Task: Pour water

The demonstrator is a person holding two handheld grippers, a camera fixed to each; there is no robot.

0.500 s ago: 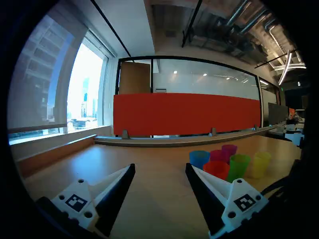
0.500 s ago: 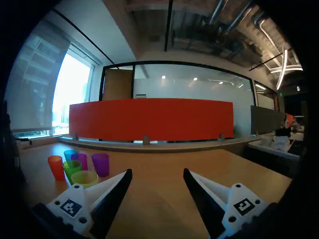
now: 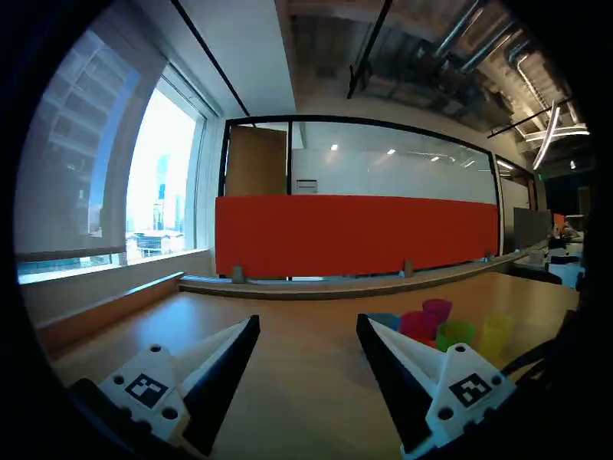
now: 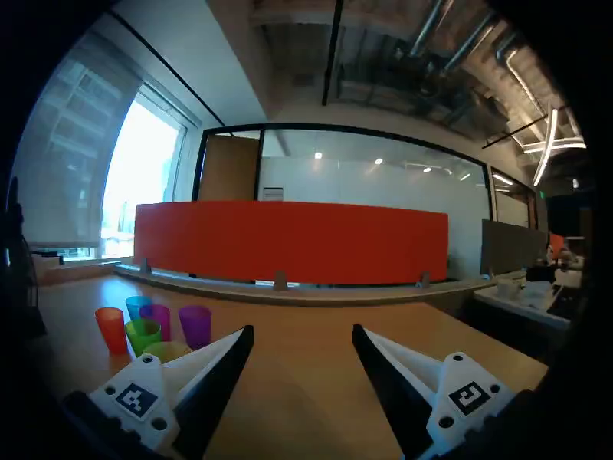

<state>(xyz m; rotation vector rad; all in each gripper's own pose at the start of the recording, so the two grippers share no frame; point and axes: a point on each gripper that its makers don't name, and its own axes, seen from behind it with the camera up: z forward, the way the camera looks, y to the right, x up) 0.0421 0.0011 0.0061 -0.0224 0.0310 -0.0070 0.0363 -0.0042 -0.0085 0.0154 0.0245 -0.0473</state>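
Both tools have tilted up slightly. The left tool (image 3: 306,322) and right tool (image 4: 303,330) gape wide, empty. The cups (image 3: 454,333) on the counter (image 3: 306,376) now sit lower, partly behind the left tool's right finger.

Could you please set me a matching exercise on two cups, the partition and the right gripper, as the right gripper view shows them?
Things:
1. orange cup
2. yellow-green cup
3. red partition
4. right gripper

Descriptions:
a. open, holding nothing
b. farthest left of its group
c. along the far edge of the table
d. partly behind a finger

Pairs: 1-b, 2-d, 3-c, 4-a.
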